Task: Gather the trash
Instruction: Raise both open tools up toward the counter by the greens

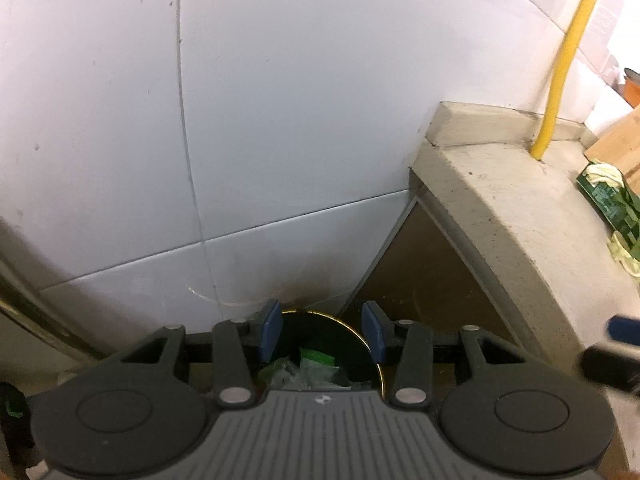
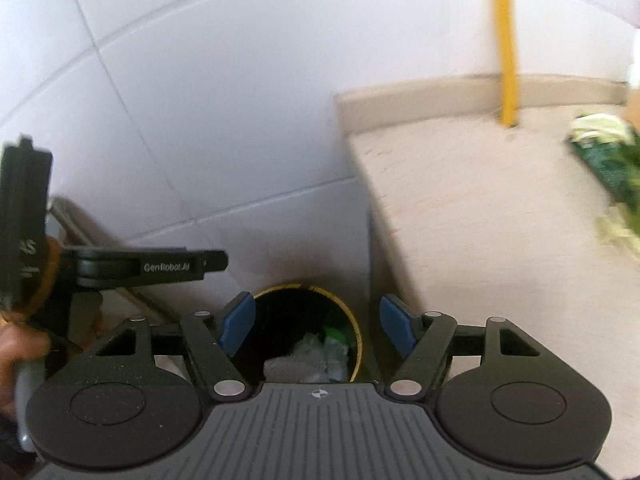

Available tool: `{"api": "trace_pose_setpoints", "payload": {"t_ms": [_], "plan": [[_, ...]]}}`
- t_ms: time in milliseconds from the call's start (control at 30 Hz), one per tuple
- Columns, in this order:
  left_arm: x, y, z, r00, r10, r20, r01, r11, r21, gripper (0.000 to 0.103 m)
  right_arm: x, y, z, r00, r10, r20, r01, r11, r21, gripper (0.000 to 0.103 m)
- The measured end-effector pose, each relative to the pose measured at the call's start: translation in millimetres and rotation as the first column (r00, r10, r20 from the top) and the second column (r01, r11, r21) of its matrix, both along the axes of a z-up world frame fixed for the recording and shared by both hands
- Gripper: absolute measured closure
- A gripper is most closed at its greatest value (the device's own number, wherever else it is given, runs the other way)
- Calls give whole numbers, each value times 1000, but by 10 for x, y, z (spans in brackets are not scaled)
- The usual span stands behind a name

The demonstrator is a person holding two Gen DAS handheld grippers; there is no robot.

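Note:
A black round bin [image 1: 348, 344] [image 2: 288, 312] with a gold rim stands on the floor in the corner between the tiled wall and the counter. It holds crumpled clear and green wrappers [image 1: 308, 372] [image 2: 312, 356]. My left gripper [image 1: 322, 328] hovers above the bin, its blue pads apart and nothing between them. My right gripper [image 2: 318, 326] hangs over the same bin, open wide and empty. A green packet with pale scraps [image 1: 608, 196] [image 2: 604, 160] lies on the counter at the right.
The beige stone counter [image 1: 520, 208] [image 2: 460, 200] ends just right of the bin. A yellow pipe [image 1: 560, 80] [image 2: 506, 40] rises from its back. A wooden board [image 1: 616, 136] leans at the far right. White wall tiles [image 1: 280, 120] fill the background. A hand [image 2: 20, 348] holds the left gripper's body.

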State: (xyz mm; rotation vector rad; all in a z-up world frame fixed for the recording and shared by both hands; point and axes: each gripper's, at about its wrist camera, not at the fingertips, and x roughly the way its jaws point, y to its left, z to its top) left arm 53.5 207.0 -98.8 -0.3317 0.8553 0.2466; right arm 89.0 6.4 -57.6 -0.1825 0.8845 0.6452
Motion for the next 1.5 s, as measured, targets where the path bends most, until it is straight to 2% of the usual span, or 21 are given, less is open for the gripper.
{"api": "trace_pose_setpoints", "payload": {"t_ms": [267, 500, 733, 900, 1033, 1167, 1333, 1433, 1500], "plan": [[-21, -99, 30, 999, -39, 7, 39, 998, 52, 65, 176, -782, 295, 988, -130, 79, 131, 991, -9, 24], [-42, -232, 59, 996, -89, 25, 86, 989, 118, 65, 347, -1503, 405, 952, -286, 112, 288, 958, -5, 21], [-49, -516, 140, 987, -156, 47, 149, 981, 122, 62, 536, -2079, 460, 904, -405, 138, 407, 913, 17, 21], [64, -957, 307, 962, -260, 84, 252, 963, 94, 61, 643, -2379, 461, 882, -434, 182, 445, 895, -21, 21], [252, -1417, 527, 914, -380, 143, 371, 925, 85, 58, 735, -2666, 484, 862, -464, 204, 482, 875, -45, 21], [492, -1898, 734, 843, -502, 193, 495, 864, 89, 56, 878, -2895, 473, 844, -491, 216, 514, 855, -65, 23], [835, -2522, 888, 736, -636, 232, 648, 761, 32, 56, 1041, -3157, 505, 827, -508, 243, 535, 842, -61, 24], [1068, -2888, 876, 683, -693, 229, 718, 694, -41, 56, 1161, -3334, 549, 805, -532, 262, 564, 823, -64, 24], [1177, -3118, 843, 657, -723, 216, 750, 656, -86, 56, 1248, -3447, 582, 792, -548, 269, 582, 811, -59, 23]]}}
